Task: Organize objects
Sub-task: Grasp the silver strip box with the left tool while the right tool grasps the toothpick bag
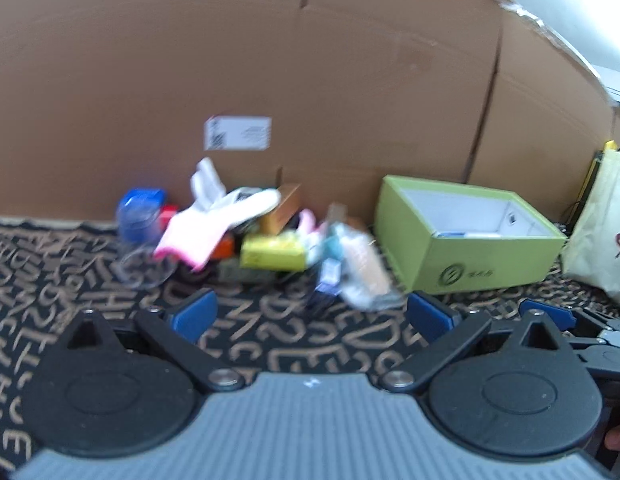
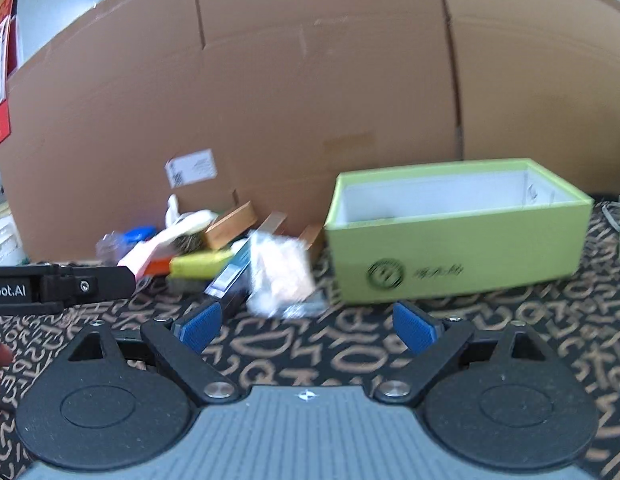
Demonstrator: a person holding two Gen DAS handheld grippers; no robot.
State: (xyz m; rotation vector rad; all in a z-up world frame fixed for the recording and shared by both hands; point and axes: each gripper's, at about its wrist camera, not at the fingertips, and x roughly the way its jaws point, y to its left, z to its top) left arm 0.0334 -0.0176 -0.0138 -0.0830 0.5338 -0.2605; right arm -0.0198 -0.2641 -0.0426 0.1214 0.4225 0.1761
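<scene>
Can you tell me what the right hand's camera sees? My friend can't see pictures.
The right gripper is open and empty above a black cloth with tan letters. Ahead sits an open green box, and left of it a blurry pile with a clear plastic packet, a yellow box and a white glove, all before a big cardboard box.

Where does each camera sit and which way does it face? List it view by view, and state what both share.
Left wrist: on the left gripper, facing forward over the lettered mat at the clutter pile, white glove and green box; its own jaws open; the right gripper at the right edge.
Right wrist: on the right gripper, facing the green box and clear packet; jaws open; the left gripper's side at left.
Shared: pile, box, cardboard wall.
</scene>
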